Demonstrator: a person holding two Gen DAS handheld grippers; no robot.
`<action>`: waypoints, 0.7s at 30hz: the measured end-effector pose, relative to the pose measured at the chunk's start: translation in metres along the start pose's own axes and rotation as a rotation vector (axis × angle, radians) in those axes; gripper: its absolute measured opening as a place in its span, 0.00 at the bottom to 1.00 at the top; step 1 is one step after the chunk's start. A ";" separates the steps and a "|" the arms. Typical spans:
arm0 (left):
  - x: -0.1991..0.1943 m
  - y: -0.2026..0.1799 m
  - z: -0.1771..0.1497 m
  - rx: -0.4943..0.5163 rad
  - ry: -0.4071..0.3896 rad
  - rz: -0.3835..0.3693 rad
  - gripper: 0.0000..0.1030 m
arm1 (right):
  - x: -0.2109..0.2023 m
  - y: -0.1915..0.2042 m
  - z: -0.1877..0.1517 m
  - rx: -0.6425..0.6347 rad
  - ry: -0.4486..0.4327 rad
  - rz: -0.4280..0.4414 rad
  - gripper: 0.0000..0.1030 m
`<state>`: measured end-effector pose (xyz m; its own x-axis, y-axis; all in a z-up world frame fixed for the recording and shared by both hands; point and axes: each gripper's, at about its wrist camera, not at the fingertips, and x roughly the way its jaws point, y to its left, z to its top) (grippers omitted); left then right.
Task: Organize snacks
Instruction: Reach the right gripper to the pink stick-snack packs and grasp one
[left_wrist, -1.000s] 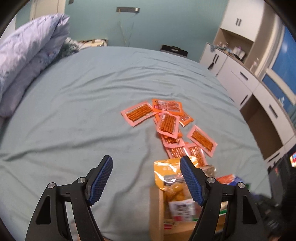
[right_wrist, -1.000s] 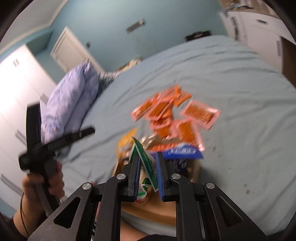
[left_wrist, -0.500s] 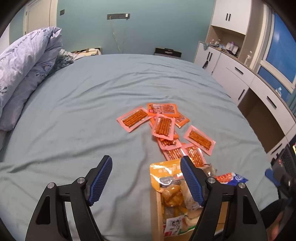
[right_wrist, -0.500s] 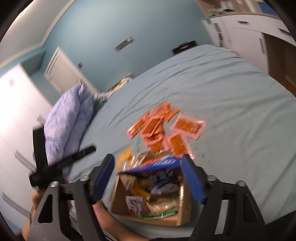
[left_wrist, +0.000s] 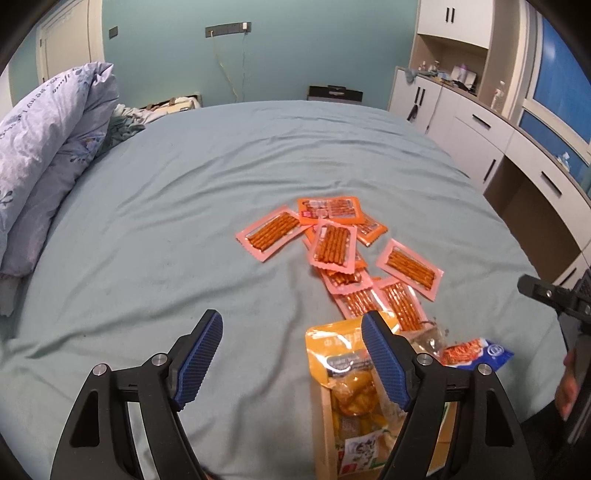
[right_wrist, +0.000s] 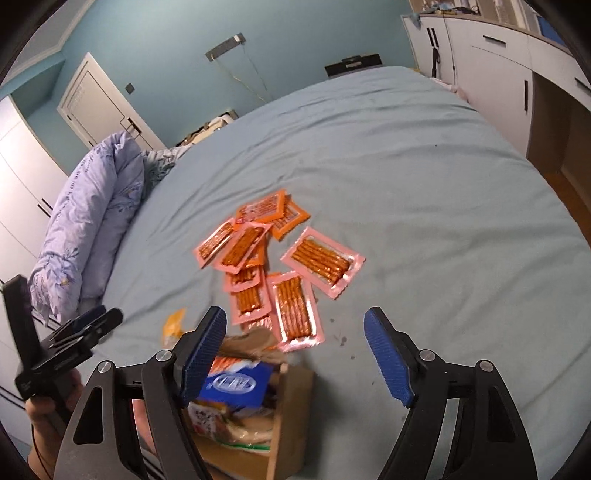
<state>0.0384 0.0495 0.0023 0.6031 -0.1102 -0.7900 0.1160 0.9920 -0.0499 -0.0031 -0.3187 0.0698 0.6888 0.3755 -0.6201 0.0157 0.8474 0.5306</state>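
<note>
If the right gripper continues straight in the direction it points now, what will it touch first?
Probably the pink pretzel-stick packet lying between the fingers' line, just beyond the wooden box. The right gripper is open and empty. Depth is unclear, so it may reach the bare bedsheet beside it instead.

A wide bed (left_wrist: 221, 177) in a pale blue sheet fills the room; behind it a teal wall (left_wrist: 295, 55), a folded quilt (left_wrist: 44, 147) at its left, white cabinets (left_wrist: 480, 122) at its right
</note>
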 end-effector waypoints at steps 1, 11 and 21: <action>0.003 0.001 0.001 -0.006 0.006 0.003 0.76 | 0.005 -0.007 0.004 0.003 0.000 -0.004 0.74; 0.023 0.010 0.012 -0.044 0.051 -0.010 0.76 | 0.059 -0.014 0.015 -0.053 0.083 -0.068 0.74; 0.045 0.037 0.029 -0.117 0.085 0.010 0.76 | 0.083 -0.012 0.038 -0.109 0.067 -0.111 0.74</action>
<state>0.0926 0.0797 -0.0171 0.5345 -0.1000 -0.8392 0.0146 0.9939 -0.1091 0.0813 -0.3122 0.0338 0.6373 0.2985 -0.7105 0.0082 0.9193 0.3935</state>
